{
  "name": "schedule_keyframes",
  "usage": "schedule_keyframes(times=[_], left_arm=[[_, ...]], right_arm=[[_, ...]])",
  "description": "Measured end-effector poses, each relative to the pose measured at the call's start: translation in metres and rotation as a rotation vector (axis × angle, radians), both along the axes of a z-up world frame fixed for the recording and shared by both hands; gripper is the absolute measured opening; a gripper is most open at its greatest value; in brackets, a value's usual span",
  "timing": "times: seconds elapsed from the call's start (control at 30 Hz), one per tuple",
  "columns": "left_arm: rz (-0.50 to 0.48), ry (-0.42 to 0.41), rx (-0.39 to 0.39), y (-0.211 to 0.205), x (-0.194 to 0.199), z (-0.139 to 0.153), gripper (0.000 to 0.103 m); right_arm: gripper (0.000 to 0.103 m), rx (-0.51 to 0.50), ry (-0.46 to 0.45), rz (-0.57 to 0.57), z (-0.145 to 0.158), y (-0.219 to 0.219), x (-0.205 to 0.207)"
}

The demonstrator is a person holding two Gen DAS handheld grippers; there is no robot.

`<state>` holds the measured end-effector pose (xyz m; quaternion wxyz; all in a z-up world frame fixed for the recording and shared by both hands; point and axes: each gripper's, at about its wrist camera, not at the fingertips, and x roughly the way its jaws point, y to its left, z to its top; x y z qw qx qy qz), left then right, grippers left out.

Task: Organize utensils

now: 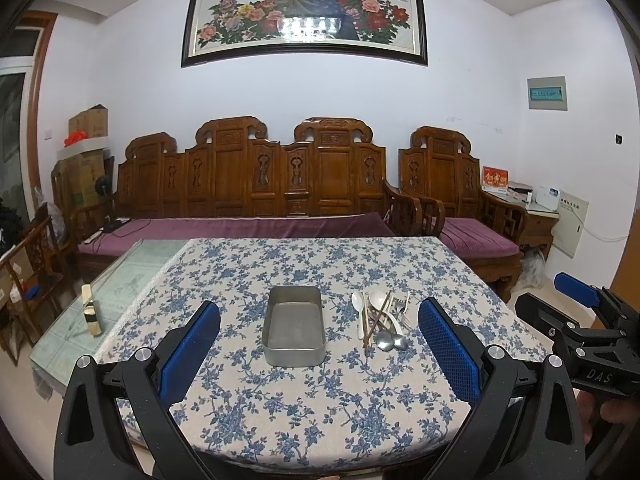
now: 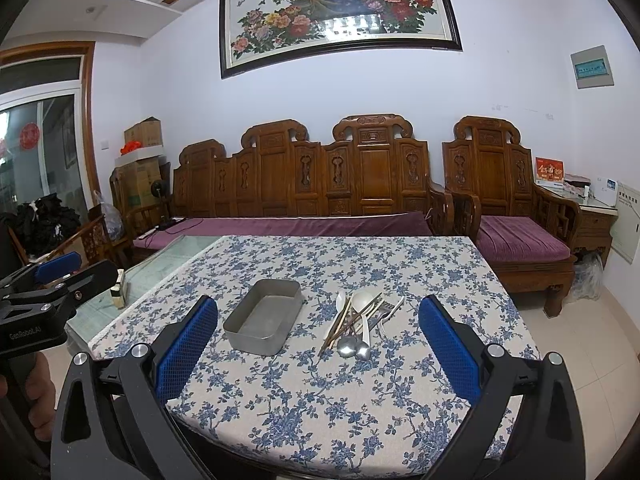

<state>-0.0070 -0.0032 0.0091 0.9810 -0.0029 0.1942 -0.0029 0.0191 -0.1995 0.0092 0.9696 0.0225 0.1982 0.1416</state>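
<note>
My left gripper (image 1: 319, 334) hovers over the near edge of the surface (image 1: 280, 420), fingers wide and holding nothing. The tin (image 1: 295, 326) sits mid-surface, with the utensils (image 1: 382, 320) piled just to its right. My right gripper (image 2: 318, 330) hovers likewise, fingers wide and holding nothing.

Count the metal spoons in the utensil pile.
2 visible. Both metal spoons lie bowls-nearest at the pile's near end, side by side: one, one, right of the metal tray. Others may be hidden underneath.
</note>
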Motion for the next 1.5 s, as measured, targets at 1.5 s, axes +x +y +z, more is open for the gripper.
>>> schedule_keyframes(times=[1.5], left_arm=[[-0.004, 0.011, 0.002, -0.003, 0.0026, -0.0004, 0.096]], right_arm=[[0.101, 0.001, -0.001, 0.0, -0.0021, 0.0028, -0.0014]])
